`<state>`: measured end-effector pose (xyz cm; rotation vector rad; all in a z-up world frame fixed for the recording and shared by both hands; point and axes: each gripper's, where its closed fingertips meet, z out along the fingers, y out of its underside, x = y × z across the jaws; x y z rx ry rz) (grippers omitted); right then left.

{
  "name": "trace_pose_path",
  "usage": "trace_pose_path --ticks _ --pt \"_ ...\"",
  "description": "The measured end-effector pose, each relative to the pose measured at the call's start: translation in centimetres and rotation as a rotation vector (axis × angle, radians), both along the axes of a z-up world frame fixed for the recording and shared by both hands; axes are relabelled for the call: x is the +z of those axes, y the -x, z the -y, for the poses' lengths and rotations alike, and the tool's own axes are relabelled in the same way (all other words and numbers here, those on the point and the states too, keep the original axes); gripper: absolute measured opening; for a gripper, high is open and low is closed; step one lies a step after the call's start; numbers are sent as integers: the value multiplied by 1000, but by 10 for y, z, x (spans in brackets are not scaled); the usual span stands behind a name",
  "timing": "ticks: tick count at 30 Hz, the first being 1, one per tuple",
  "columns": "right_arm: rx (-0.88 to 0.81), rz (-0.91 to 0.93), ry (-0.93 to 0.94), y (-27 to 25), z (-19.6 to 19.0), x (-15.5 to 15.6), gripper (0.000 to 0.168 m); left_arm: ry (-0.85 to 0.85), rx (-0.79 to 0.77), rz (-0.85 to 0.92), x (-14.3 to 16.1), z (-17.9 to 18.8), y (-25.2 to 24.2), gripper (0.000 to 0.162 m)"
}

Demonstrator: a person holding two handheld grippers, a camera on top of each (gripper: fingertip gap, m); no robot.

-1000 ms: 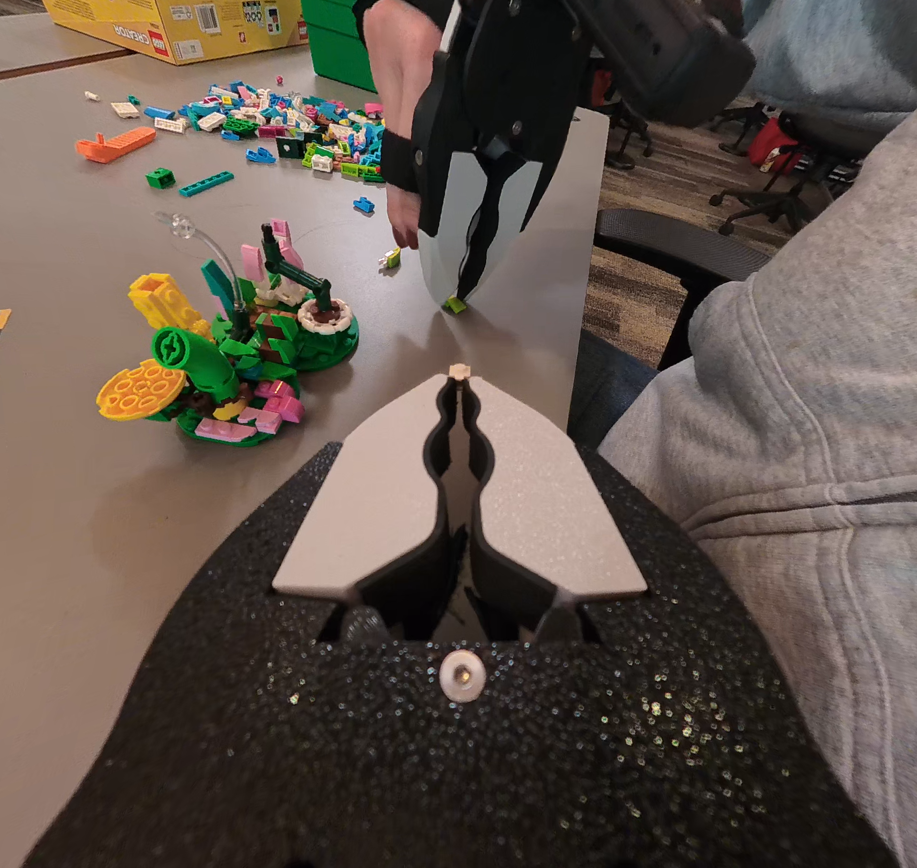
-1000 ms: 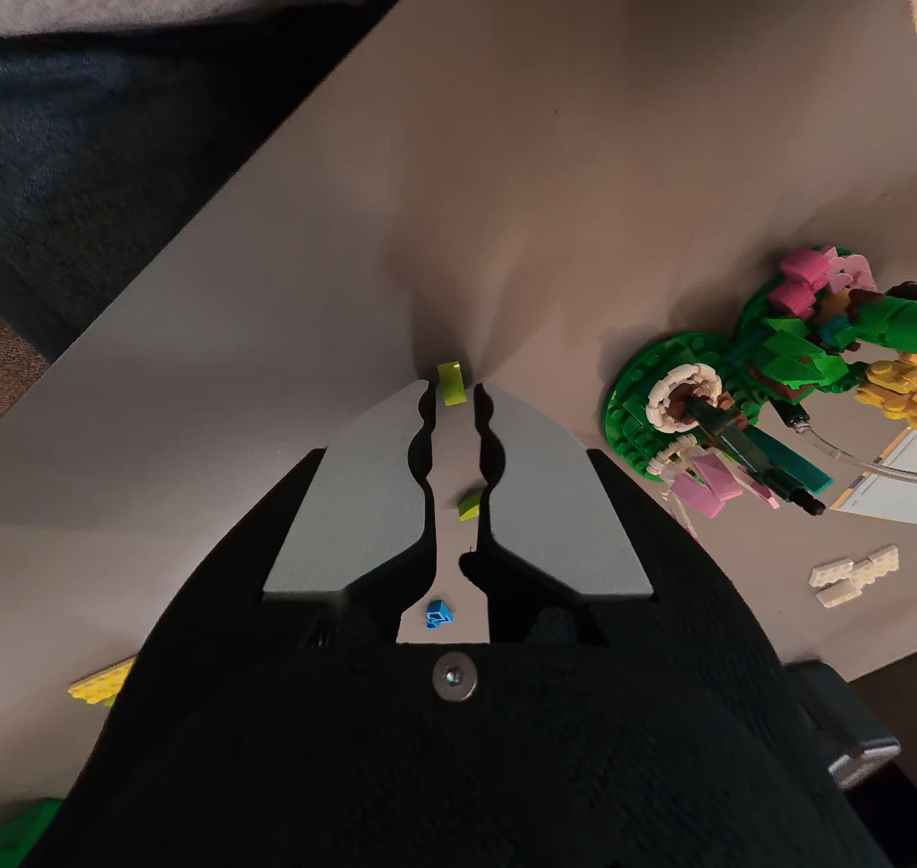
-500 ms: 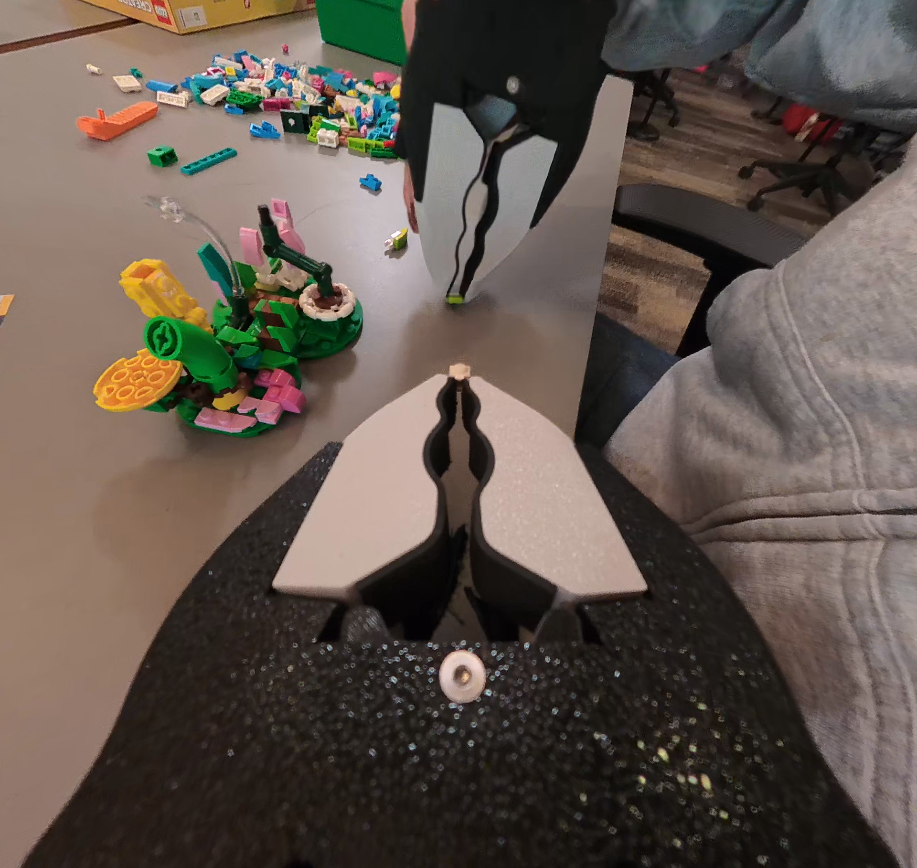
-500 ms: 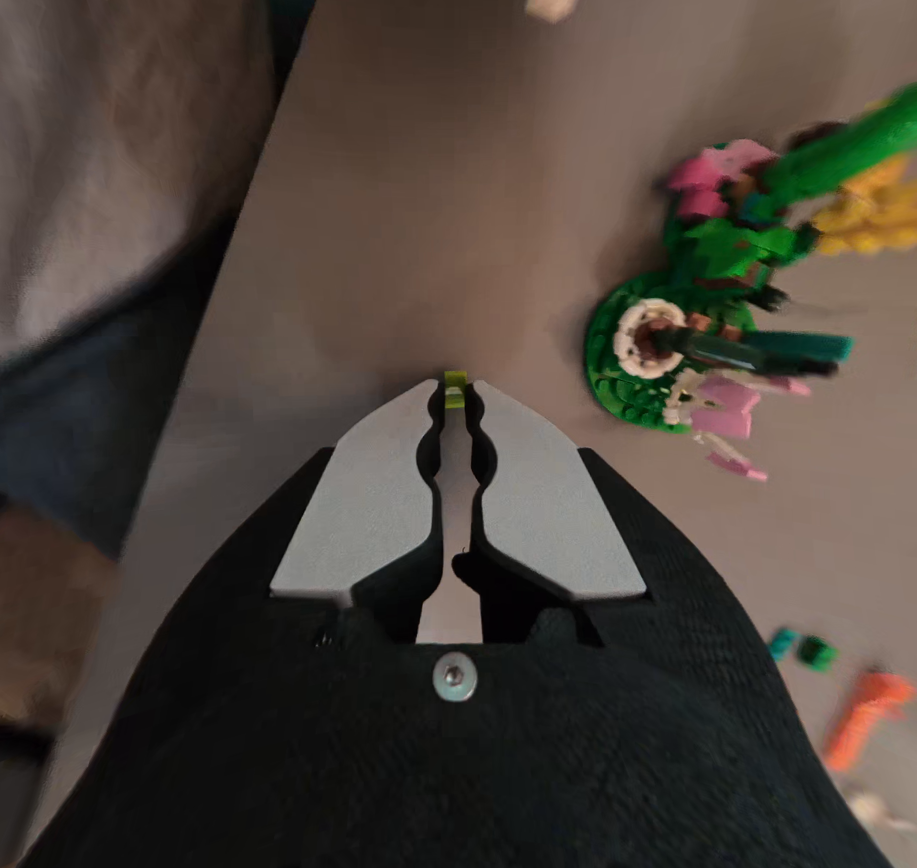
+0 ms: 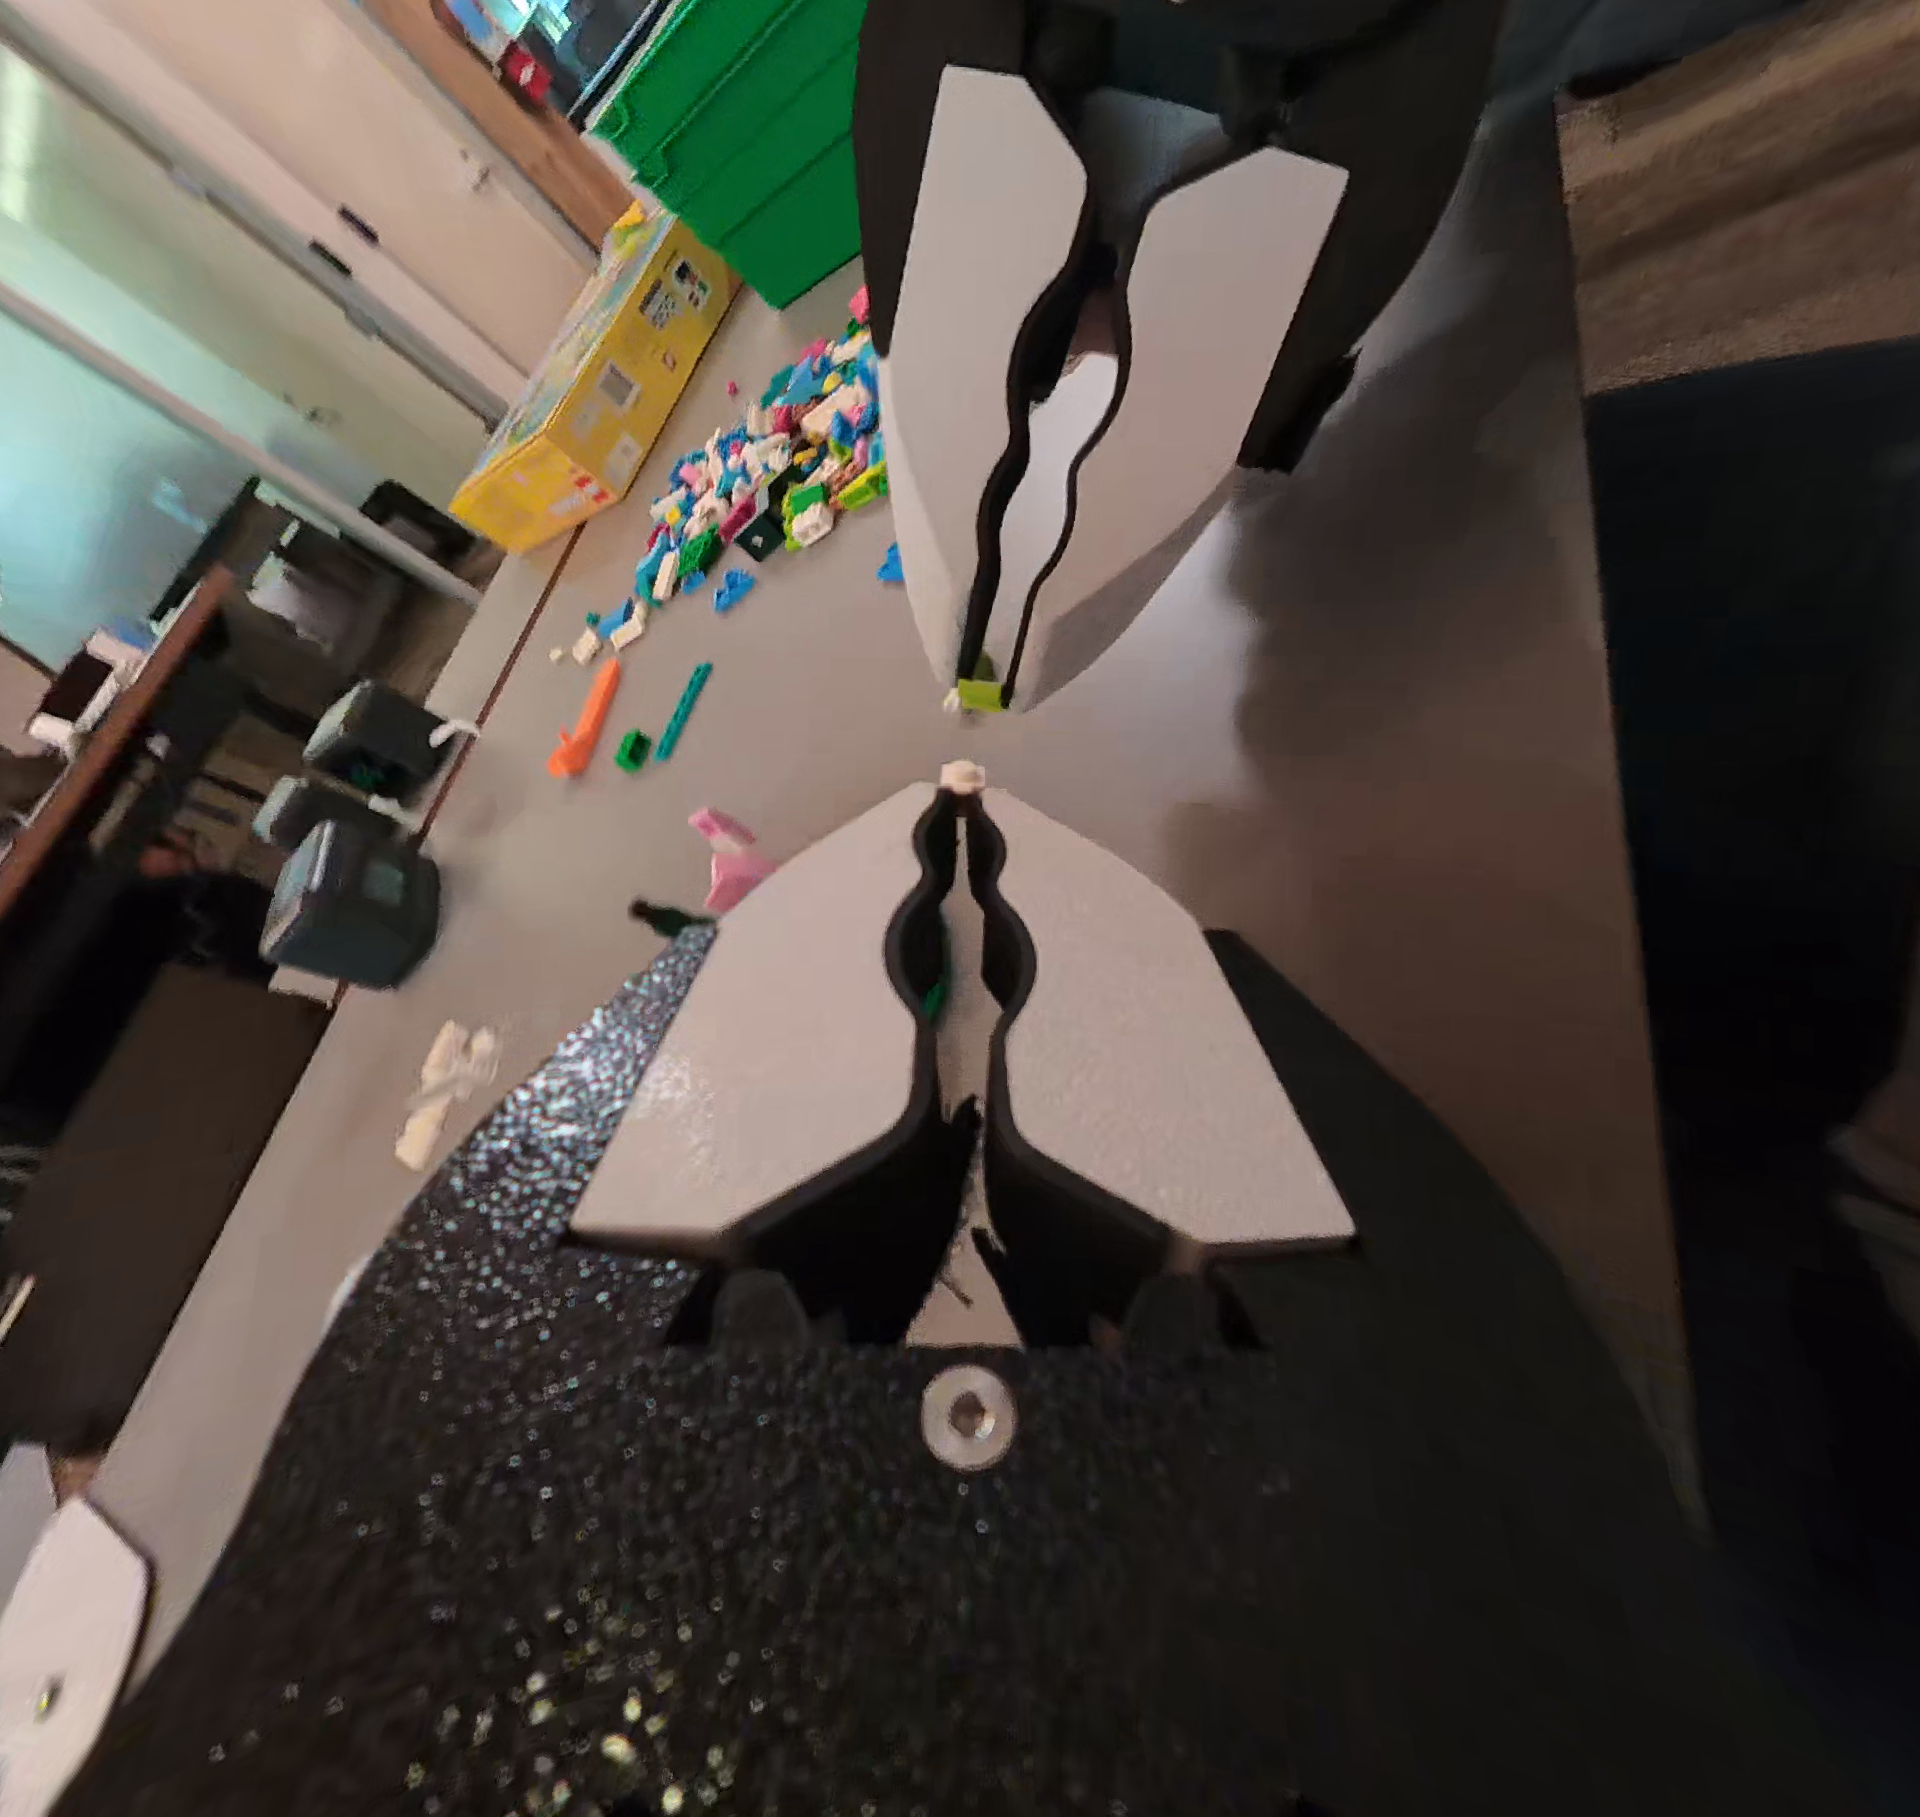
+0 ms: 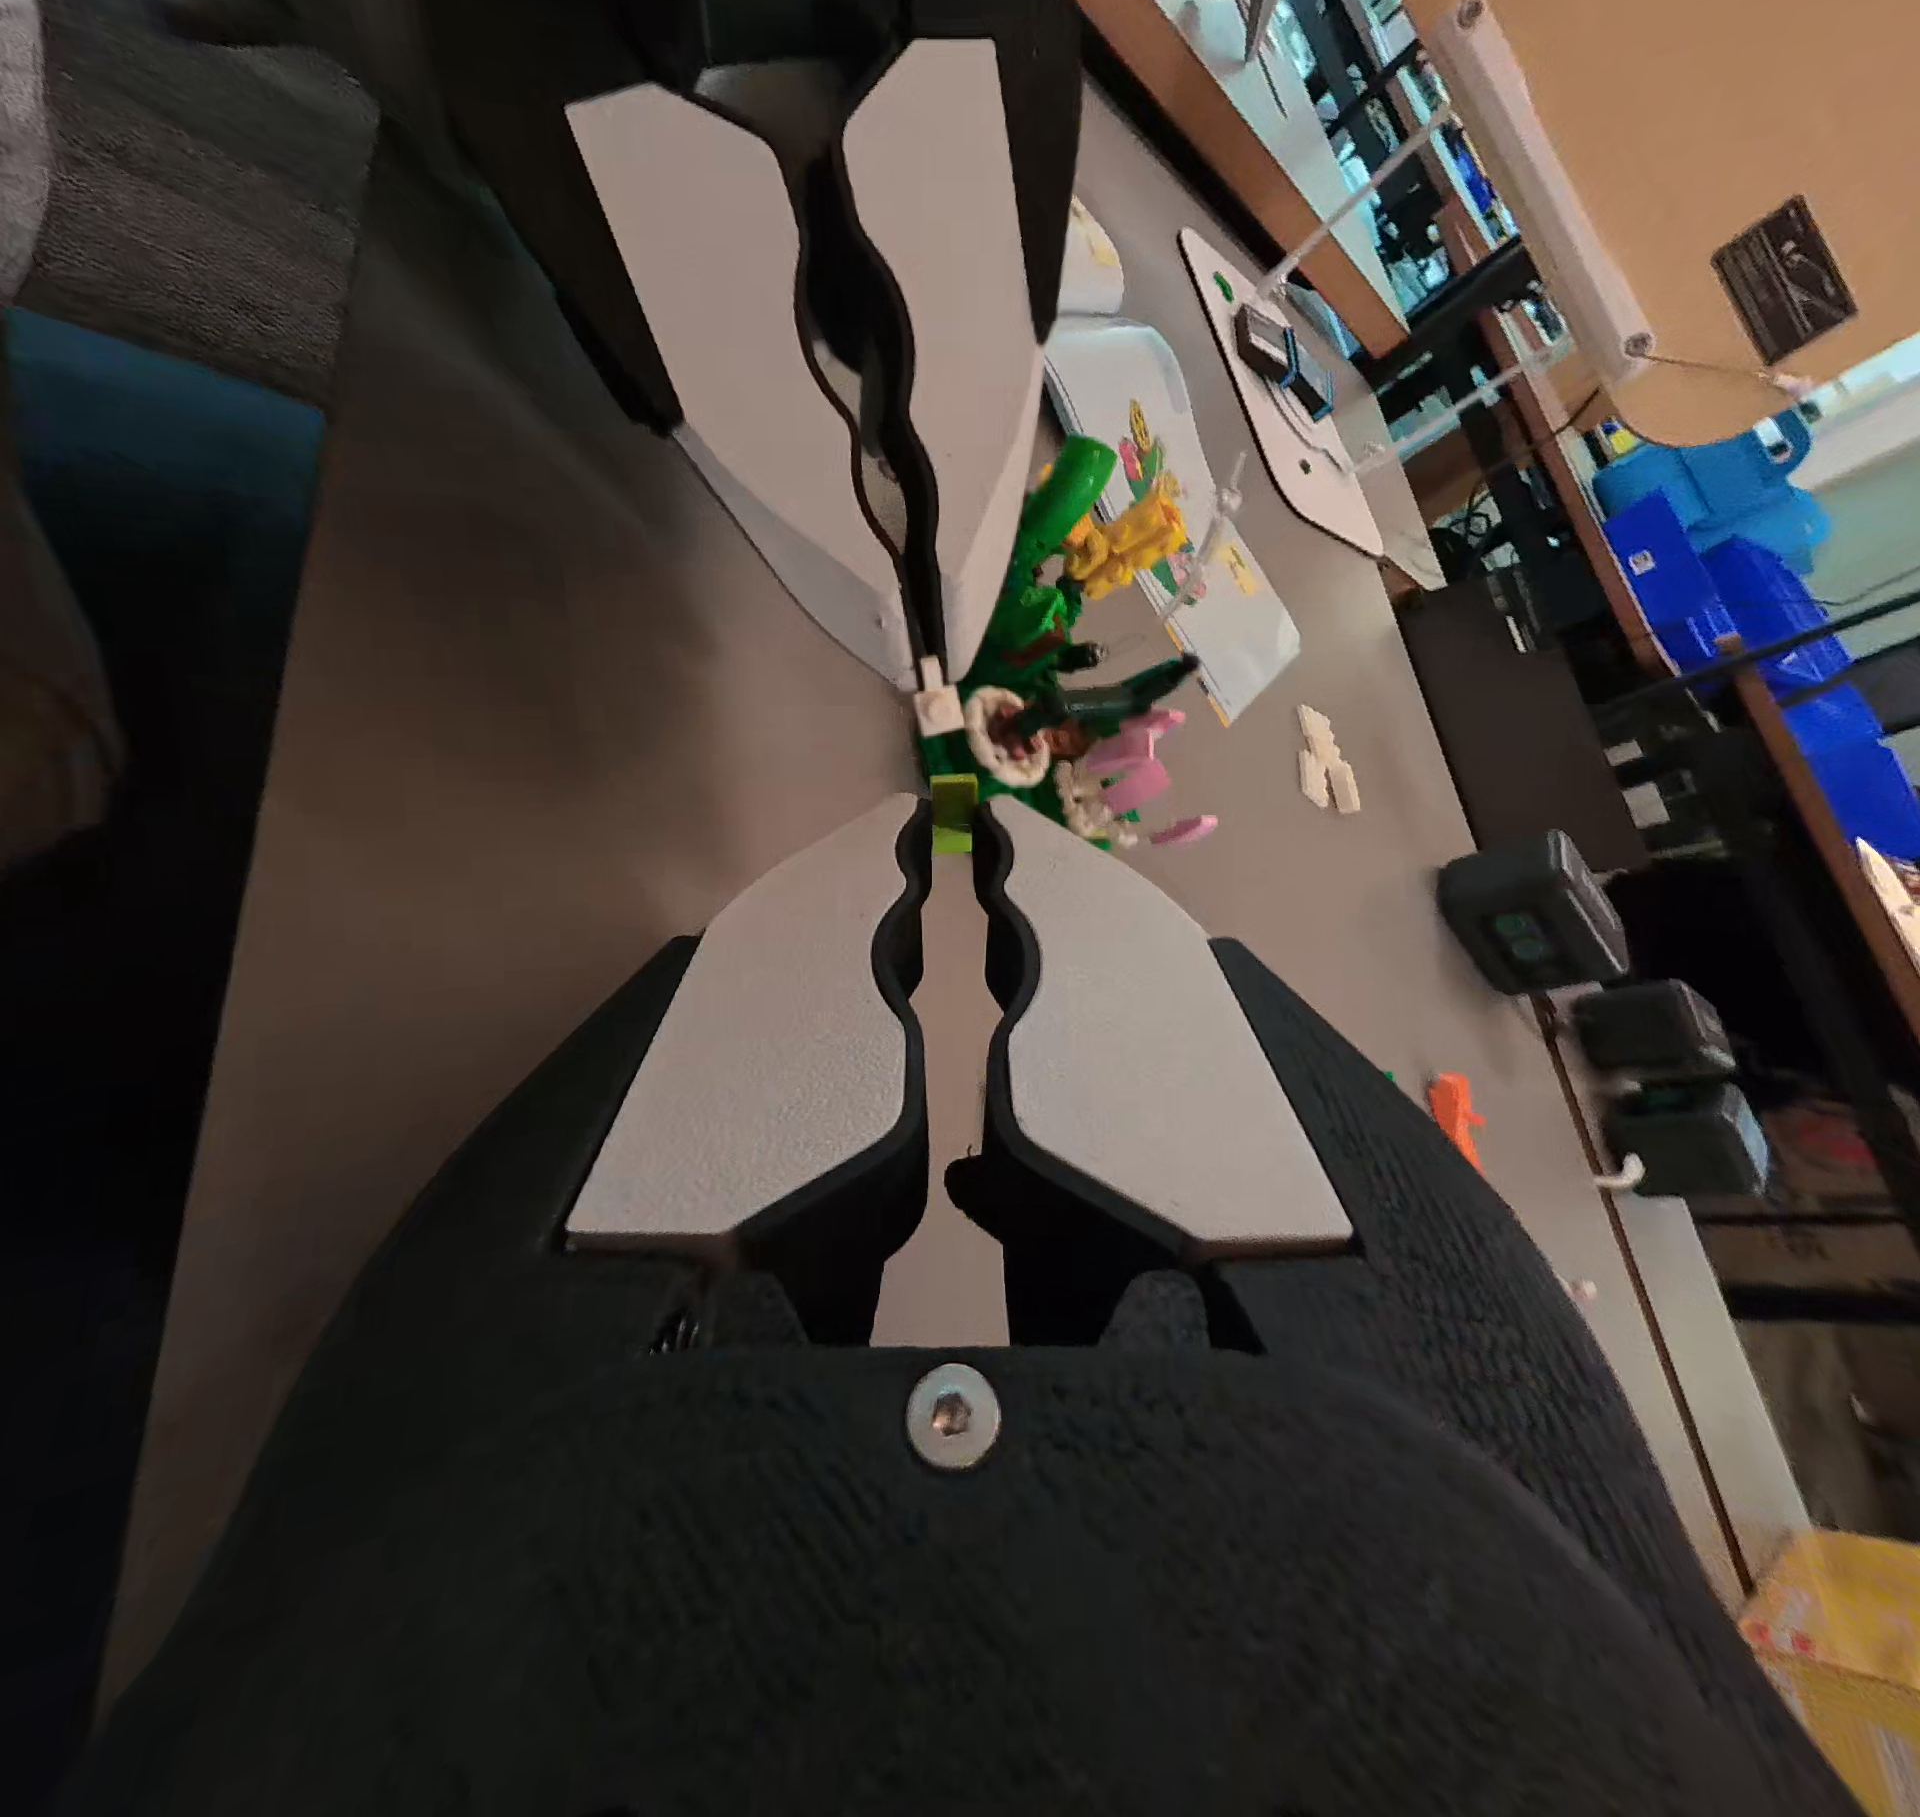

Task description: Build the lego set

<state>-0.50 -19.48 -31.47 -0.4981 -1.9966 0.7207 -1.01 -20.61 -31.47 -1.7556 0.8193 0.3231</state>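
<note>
My left gripper [image 5: 958,799] is shut on a small white piece [image 5: 960,776] at its fingertips. My right gripper [image 6: 951,811] is shut on a small lime green piece [image 6: 952,811]. The two grippers face each other tip to tip above the grey table [image 5: 1143,811], a short gap apart. In the left wrist view the right gripper [image 5: 982,692] comes down from the top with the lime piece [image 5: 980,695]. In the right wrist view the left gripper [image 6: 932,678] holds the white piece [image 6: 938,705]. The built flower model [image 6: 1060,666] stands just behind the tips.
A pile of loose bricks [image 5: 758,489], a yellow box [image 5: 597,396] and green bins [image 5: 769,136] lie at the far end. An orange piece [image 5: 587,718], a teal bar [image 5: 684,713], white pieces [image 6: 1325,759] and an instruction booklet [image 6: 1195,541] lie on the table. The table edge runs along the right.
Both grippers have tilted and lifted to face each other. The right gripper shut on the lime piece and brought it up close to the white piece in the left gripper.
</note>
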Motion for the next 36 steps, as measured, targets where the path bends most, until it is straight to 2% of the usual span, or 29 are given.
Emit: trace_pose_path --ticks 1,9,23,36 --pt "-11 -4 -2 -2 -4 0 6 6 -22 -8 -1 -6 -4 2" --pt "-45 61 32 -15 -25 -12 6 52 -71 -44 -18 -37 -21 2" --pt "-25 21 -119 -17 -30 -24 6 59 -59 -39 -25 -38 -26 2" --pt "-24 30 -152 -18 -27 -31 6 97 -68 -45 -32 -36 -27 2"
